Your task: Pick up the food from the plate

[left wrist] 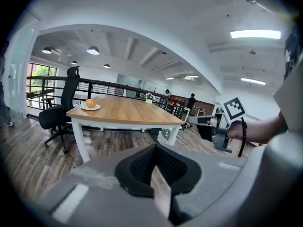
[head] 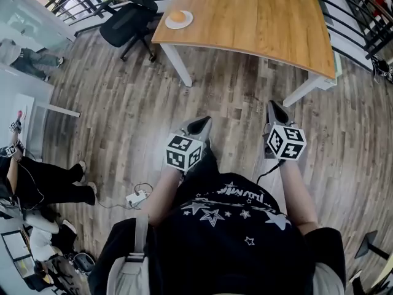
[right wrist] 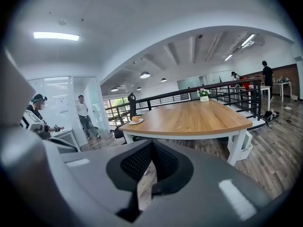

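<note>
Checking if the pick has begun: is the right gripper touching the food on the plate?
Apart. The head view shows the right gripper held above the floor, short of the table, while the food sits on its plate at the table's corner.

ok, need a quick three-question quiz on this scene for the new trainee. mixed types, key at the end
1. True or false: the food lies on a plate at a corner of the table.
2. Pick one: what stands on the floor next to that corner? A) a black office chair B) a ladder C) a fridge
3. Fill the gap: the left gripper and the right gripper hang over the floor, short of the table, and both are ___, with nothing between the jaws.

Key: 1 true; 2 A; 3 shut
</note>
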A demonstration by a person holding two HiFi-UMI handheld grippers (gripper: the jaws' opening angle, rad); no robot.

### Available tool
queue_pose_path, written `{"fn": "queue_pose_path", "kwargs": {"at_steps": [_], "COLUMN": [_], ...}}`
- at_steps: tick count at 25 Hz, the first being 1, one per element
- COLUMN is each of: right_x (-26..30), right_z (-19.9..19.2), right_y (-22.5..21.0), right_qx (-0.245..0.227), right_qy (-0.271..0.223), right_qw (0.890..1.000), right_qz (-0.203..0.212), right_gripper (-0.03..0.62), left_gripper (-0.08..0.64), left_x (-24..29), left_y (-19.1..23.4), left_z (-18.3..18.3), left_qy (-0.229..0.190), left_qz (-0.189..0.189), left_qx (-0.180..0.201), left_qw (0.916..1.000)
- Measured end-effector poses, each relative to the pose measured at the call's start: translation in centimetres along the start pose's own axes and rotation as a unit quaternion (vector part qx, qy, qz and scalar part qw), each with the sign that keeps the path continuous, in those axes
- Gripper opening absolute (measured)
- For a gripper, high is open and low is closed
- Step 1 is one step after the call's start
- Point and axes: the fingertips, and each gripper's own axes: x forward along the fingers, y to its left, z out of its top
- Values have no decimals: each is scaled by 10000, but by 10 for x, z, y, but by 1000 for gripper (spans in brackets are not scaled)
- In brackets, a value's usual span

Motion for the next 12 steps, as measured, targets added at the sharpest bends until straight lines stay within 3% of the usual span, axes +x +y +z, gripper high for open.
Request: {"fn": "queue_pose_path", "kwargs": {"at_steps": [5, 12], "right_x": [48, 119], "right_z": [35, 58], "right_y": [-6, 23], "right_qx": [143, 77], "right_qy": [-122, -52], "right_qw": [9996, 9998], "right_qz": [-198, -199], "right_gripper": [0, 0], "left_gripper": [2, 2], "left_x": [22, 30], "left_y": [41, 116], "left_z": [34, 63], "left_qy": [17, 2], "left_qz": [-116, -95], "left_qx": [85, -12], "left_qw": [9999, 10000]}}
